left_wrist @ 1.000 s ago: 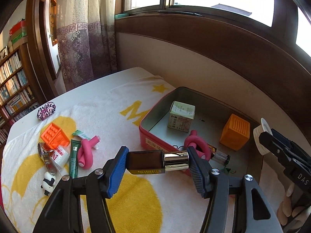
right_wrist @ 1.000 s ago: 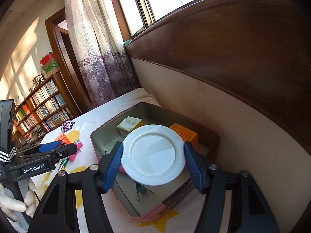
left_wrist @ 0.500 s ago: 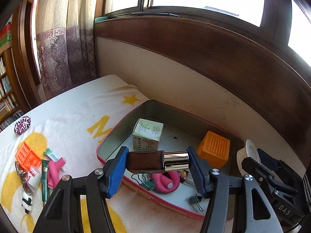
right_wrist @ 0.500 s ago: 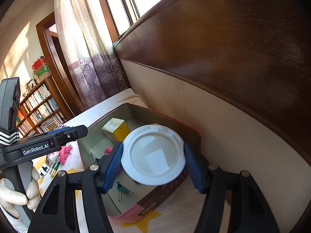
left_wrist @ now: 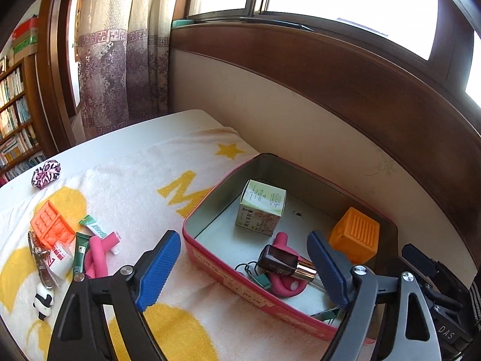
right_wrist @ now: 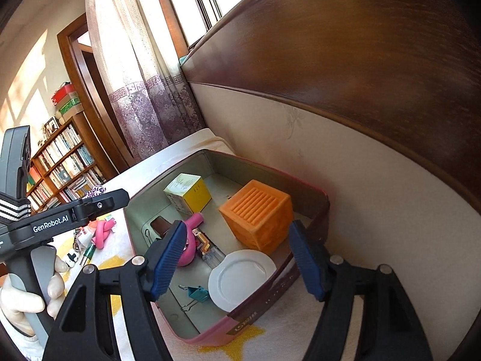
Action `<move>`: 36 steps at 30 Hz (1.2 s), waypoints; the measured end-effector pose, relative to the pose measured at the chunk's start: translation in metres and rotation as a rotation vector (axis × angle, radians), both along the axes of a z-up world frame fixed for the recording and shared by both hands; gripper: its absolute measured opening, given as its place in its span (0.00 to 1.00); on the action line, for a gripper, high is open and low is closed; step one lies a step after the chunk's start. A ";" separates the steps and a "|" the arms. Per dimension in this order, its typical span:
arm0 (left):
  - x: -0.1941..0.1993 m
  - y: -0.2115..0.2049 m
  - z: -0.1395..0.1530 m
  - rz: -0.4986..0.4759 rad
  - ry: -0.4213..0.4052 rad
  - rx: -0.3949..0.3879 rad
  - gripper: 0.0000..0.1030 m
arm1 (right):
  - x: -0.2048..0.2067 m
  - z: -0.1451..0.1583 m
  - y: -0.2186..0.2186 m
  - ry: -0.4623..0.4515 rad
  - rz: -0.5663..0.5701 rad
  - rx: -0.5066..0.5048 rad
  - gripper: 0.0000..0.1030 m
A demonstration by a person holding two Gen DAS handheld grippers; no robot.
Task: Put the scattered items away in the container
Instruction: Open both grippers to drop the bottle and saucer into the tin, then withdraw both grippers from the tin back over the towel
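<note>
The pink-walled rectangular metal tin (left_wrist: 210,257) sits on the bed's yellow-and-white towel (left_wrist: 126,180), against the headboard-side edge. The left claw (left_wrist: 243,266) is opening, nothing between its blue pads; the dark brown, gold-capped bottle (left_wrist: 284,263) lies inside the tin on a pink foam curler (left_wrist: 284,285). The right claw (right_wrist: 234,260) is opening too, empty; the round white plastic lid (right_wrist: 240,278) rests in the tin's near corner, beside the orange ribbed cube (right_wrist: 258,215).

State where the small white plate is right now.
In the right wrist view, the white plate lies inside the pink tin, at its near corner, beside the orange cube and teal binder clip.
</note>
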State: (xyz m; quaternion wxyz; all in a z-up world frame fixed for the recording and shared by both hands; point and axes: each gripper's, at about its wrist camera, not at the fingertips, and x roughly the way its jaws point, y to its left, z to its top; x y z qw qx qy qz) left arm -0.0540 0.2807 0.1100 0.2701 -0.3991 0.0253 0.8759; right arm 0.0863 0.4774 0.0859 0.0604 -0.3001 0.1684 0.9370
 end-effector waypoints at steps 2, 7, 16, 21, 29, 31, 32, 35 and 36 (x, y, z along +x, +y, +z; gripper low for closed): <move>0.000 -0.007 -0.003 0.014 -0.006 -0.010 0.85 | -0.001 0.001 -0.004 0.000 0.009 0.002 0.72; 0.002 -0.026 -0.005 0.035 -0.004 -0.014 0.85 | -0.004 0.007 -0.018 0.007 0.034 0.011 0.72; -0.002 -0.082 -0.004 0.127 0.000 -0.014 0.85 | -0.014 0.014 -0.056 0.016 0.116 0.031 0.72; -0.006 -0.121 -0.010 0.199 -0.017 -0.017 0.85 | -0.020 0.012 -0.080 0.003 0.169 0.036 0.72; -0.008 -0.185 -0.022 0.306 -0.029 -0.073 0.85 | -0.027 0.012 -0.110 -0.006 0.238 0.050 0.72; -0.010 -0.204 -0.027 0.343 -0.044 -0.068 0.85 | -0.030 0.011 -0.116 -0.013 0.257 0.043 0.73; -0.011 -0.213 -0.030 0.362 -0.052 -0.068 0.85 | -0.032 0.010 -0.120 -0.017 0.267 0.042 0.73; -0.016 -0.234 -0.040 0.408 -0.082 -0.078 0.85 | -0.037 0.006 -0.133 -0.035 0.300 0.047 0.74; -0.017 -0.239 -0.045 0.419 -0.095 -0.083 0.85 | -0.038 0.004 -0.137 -0.041 0.310 0.050 0.74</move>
